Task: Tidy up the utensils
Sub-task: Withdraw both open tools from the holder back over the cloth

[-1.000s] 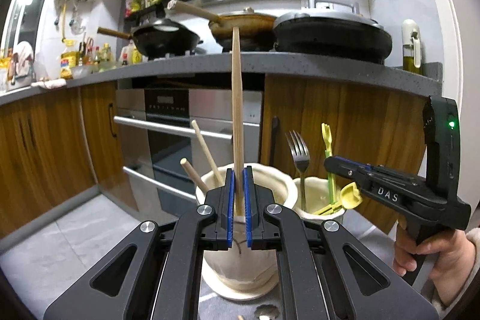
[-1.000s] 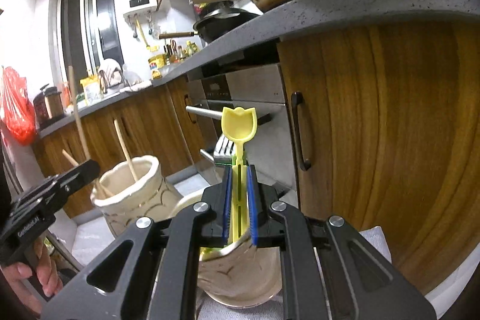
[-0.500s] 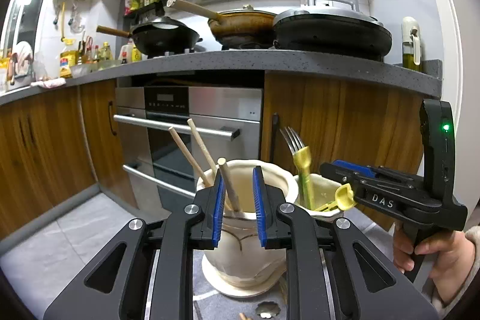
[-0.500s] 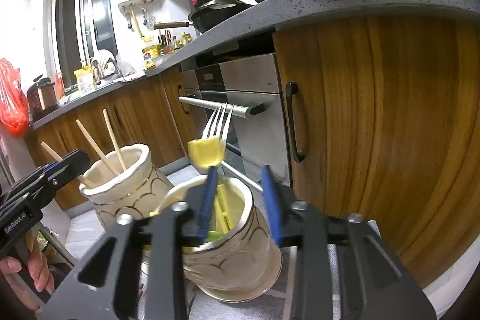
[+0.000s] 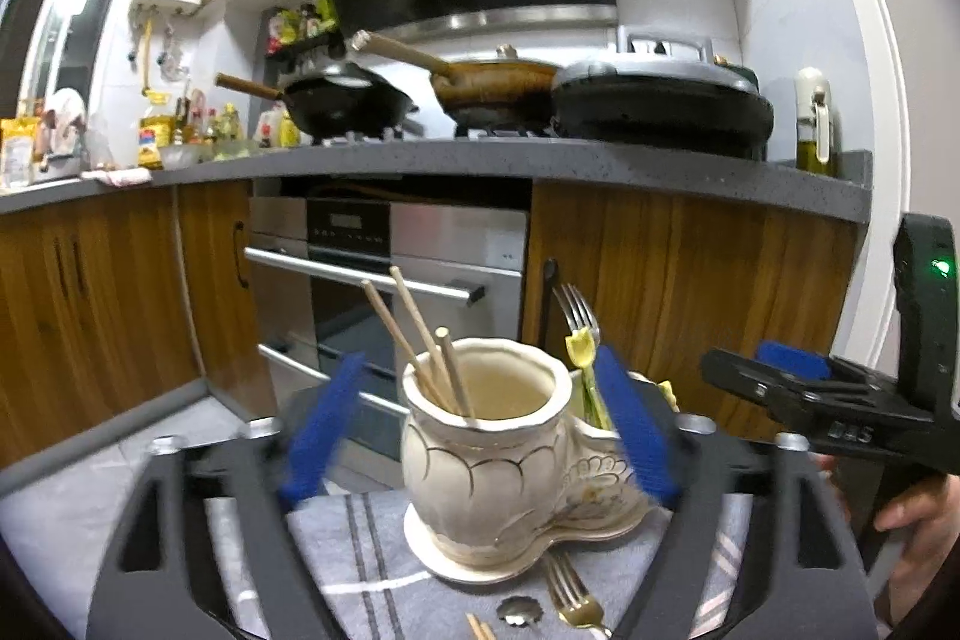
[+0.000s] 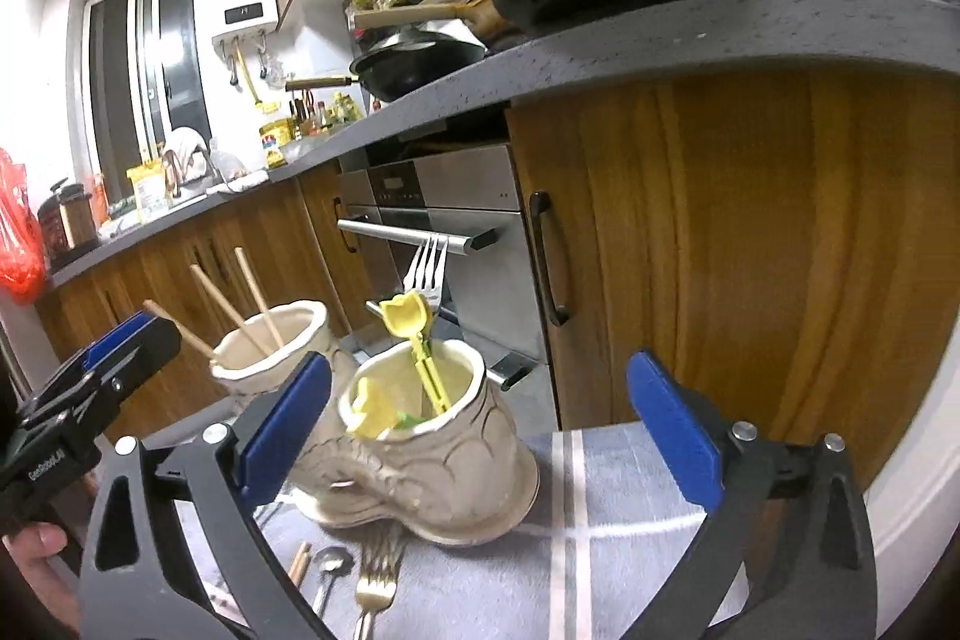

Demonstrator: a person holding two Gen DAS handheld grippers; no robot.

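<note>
Two grippers are standing with jaws spread wide, having just been opening, nothing between their pads: the left gripper [image 5: 480,430] is framing the chopstick pot [image 5: 486,454]; the right gripper [image 6: 480,427] is framing the fork pot [image 6: 432,454]. Three wooden chopsticks [image 5: 414,340] are leaning in the former; a yellow utensil [image 6: 414,340] and a fork [image 6: 427,268] are standing in the latter; farther back, the oven [image 5: 390,268] is sitting under the counter.

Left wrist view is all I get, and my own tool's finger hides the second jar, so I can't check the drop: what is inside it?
Observer: That cream ceramic jar holds yellow tulip-topped plastic utensils and a silver metal fork, all standing in it.
Operator: Has the right tool let go?
Observer: Yes. The right tool has just been opening; its jaws stand wide, with nothing between the pads and the jar untouched just ahead.
</note>
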